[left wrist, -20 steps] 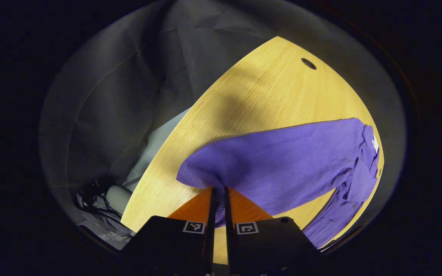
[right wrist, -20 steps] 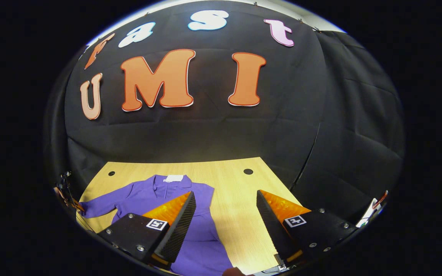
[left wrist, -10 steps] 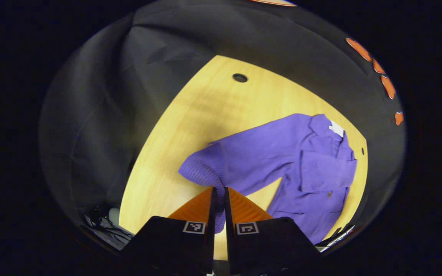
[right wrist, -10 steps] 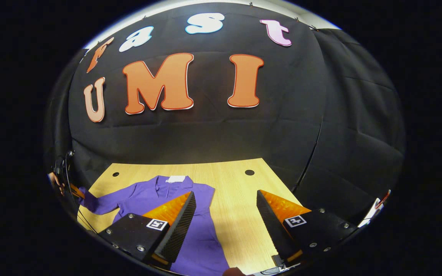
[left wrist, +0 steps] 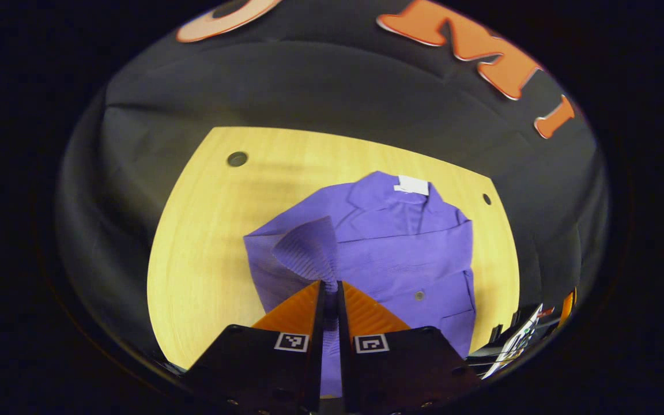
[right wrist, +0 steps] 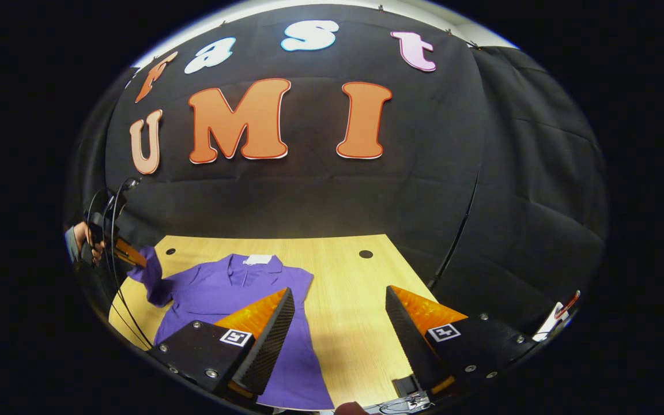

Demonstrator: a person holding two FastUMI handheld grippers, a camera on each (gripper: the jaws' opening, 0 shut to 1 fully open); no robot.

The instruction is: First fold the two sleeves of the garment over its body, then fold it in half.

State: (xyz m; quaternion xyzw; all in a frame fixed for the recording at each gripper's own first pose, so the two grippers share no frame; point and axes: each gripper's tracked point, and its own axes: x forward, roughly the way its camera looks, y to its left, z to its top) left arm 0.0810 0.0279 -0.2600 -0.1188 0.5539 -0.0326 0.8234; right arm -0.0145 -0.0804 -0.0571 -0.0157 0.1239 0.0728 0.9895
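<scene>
Your left gripper (left wrist: 327, 283) pinches the sleeve (left wrist: 309, 251) cuff, lifted at ten o'clock of the purple garment (left wrist: 392, 248) lying flat on the table (left wrist: 205, 230). The knit looks soft, light and floppy; grip hems. Your right gripper (right wrist: 338, 314) hovers, jaws spread.

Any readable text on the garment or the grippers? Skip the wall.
Nothing readable.
Garment: white tag at the collar, too small to read.
Left gripper, shut on the sleeve: two square code markers, patterns only, no words.
Right gripper: two marker squares, patterns only, no words.
</scene>
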